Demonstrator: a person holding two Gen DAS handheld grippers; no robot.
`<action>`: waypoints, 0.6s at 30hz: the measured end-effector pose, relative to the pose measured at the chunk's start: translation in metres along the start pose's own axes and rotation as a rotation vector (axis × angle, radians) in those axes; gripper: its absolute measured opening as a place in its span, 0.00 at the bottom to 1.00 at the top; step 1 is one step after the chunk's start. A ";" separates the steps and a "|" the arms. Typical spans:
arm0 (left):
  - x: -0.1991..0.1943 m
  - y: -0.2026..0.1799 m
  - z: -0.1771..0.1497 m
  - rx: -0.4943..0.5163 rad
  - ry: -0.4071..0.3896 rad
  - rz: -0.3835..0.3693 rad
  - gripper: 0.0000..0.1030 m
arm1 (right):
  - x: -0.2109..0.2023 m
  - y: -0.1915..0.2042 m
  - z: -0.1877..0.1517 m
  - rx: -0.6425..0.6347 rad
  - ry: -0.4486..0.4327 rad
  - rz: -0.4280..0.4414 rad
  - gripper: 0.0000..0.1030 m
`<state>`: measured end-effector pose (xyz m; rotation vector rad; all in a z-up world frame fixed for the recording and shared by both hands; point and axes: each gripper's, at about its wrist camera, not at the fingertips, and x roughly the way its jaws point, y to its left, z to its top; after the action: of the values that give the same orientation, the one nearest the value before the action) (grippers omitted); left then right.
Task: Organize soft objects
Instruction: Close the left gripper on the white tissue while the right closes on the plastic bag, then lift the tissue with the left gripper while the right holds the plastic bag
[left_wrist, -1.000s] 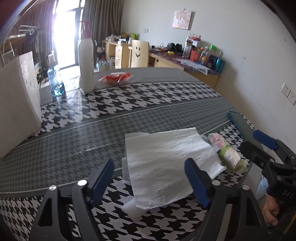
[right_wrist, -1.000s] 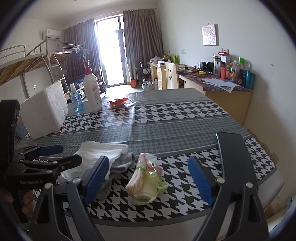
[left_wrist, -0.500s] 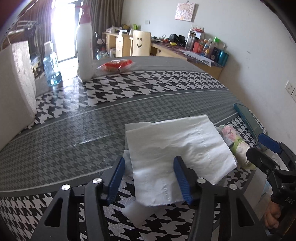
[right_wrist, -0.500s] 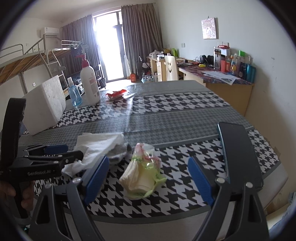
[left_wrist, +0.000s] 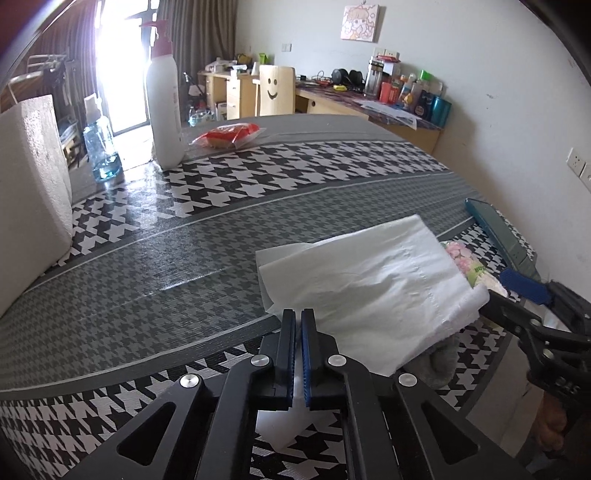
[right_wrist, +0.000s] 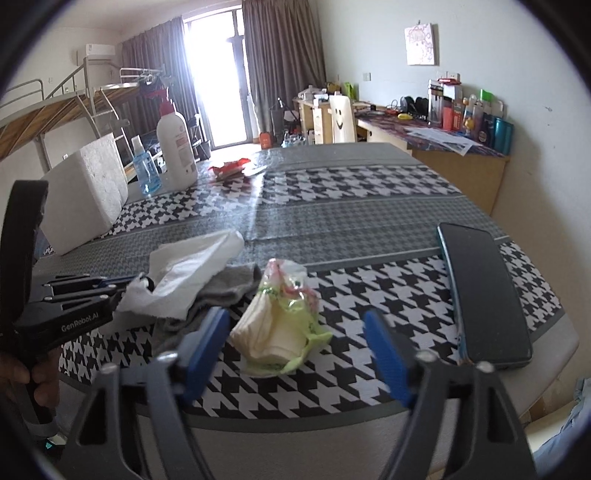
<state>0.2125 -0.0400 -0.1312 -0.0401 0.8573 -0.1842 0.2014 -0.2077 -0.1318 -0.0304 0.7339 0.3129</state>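
A: Where is the tissue (left_wrist: 373, 291)?

B: Near the table's (left_wrist: 221, 236) near edge, draped over a grey sock (right_wrist: 225, 288). The left gripper (left_wrist: 298, 332) has just clamped its near edge.

A: And the tissue pack (right_wrist: 280, 325)?

B: Right of the sock, between the right gripper's (right_wrist: 295, 332) closing fingers, not yet pinched. It looks light and squashy; take its middle. The thin tissue may tear.
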 end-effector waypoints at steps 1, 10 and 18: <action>-0.003 0.002 0.000 -0.005 -0.007 -0.001 0.03 | 0.001 0.000 0.000 0.000 0.007 0.001 0.66; -0.026 0.008 0.004 -0.034 -0.059 -0.060 0.03 | -0.001 0.001 -0.001 0.004 0.021 0.017 0.27; -0.046 0.008 0.005 -0.034 -0.099 -0.120 0.01 | -0.012 0.004 0.004 0.004 -0.015 -0.006 0.20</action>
<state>0.1877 -0.0242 -0.0946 -0.1316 0.7595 -0.2780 0.1942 -0.2065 -0.1209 -0.0259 0.7191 0.3058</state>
